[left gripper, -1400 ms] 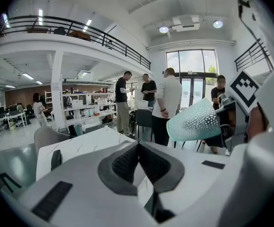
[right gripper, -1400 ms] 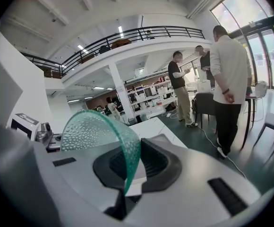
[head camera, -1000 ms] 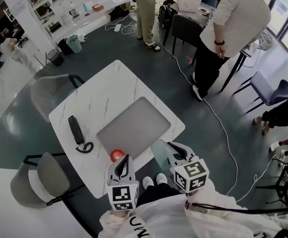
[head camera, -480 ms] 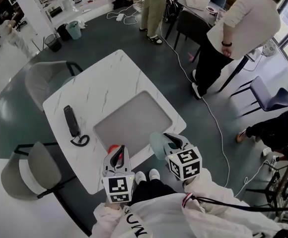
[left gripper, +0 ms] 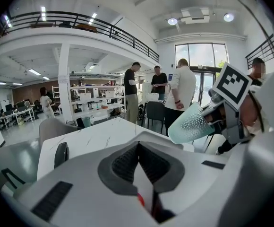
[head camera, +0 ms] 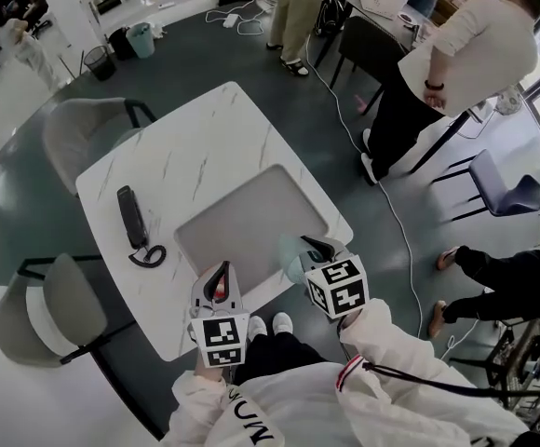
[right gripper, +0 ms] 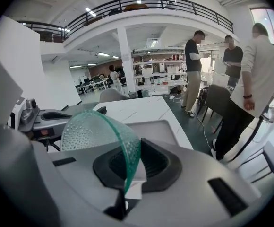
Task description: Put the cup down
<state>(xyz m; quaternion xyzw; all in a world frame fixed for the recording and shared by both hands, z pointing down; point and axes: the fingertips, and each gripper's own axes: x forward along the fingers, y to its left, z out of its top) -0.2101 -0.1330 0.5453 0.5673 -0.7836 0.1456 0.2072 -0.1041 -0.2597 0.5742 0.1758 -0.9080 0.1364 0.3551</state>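
A pale green, dimpled, see-through cup (head camera: 291, 252) lies tilted on its side in my right gripper (head camera: 309, 250), just over the white table's (head camera: 186, 156) near right edge. In the right gripper view the jaws pinch the cup's (right gripper: 97, 129) thin wall, so the right gripper (right gripper: 130, 167) is shut on it. My left gripper (head camera: 222, 273) hovers at the table's near edge, left of the cup. The left gripper (left gripper: 138, 150) has its jaws together. A small red object (left gripper: 140, 200) shows through the slit below them; contact is unclear. The cup (left gripper: 191, 124) appears at the right of that view.
A grey mat (head camera: 251, 217) covers the table's near middle. A black handset (head camera: 132, 217) with a coiled cord lies at its left. Grey chairs (head camera: 79, 138) stand on the left side. People (head camera: 456, 63) stand to the far right, and a cable (head camera: 396, 222) runs across the floor.
Both grippers have come forward and lower toward the table. The cup has moved with the right gripper from off the edge to over it. The red object is now mostly hidden by the left gripper.
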